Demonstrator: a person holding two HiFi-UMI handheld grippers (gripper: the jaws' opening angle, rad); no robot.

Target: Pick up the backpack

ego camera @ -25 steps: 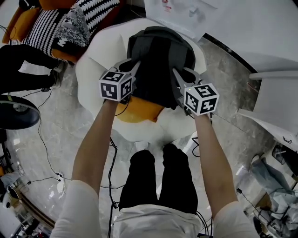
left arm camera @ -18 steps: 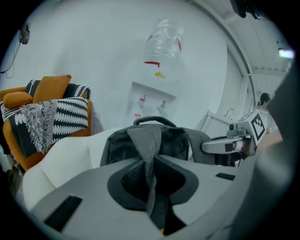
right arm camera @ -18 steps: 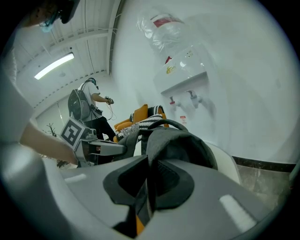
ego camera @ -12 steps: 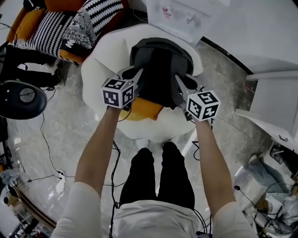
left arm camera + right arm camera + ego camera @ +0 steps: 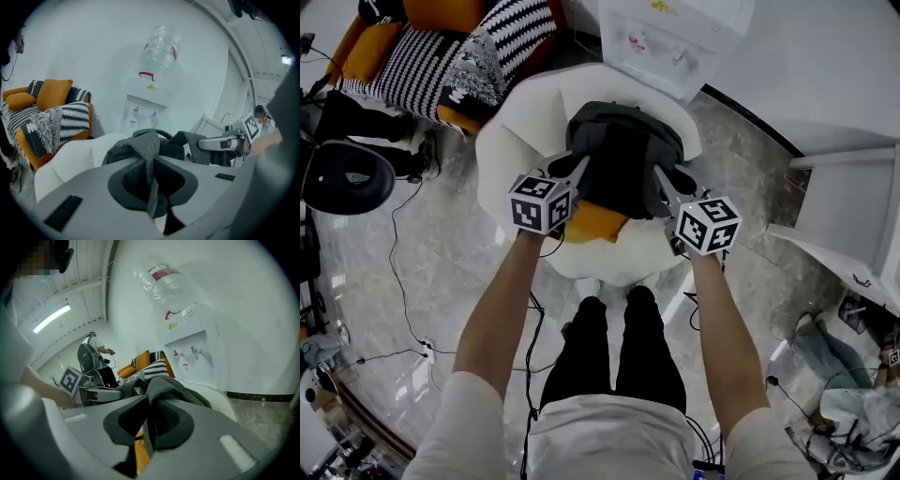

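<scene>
Raised higher, backpack points top-end away from person.

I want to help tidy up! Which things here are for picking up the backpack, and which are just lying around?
For the job:
- dark grey fabric backpack
- left gripper and right gripper, both shut on its fabric

Just lying about:
- white round chair
- orange cushion
- white water dispenser
- black-and-white striped blanket

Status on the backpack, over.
Left gripper shut on backpack, right gripper too. Backpack over white chair, orange cushion beneath. Nothing seen in the way.
</scene>
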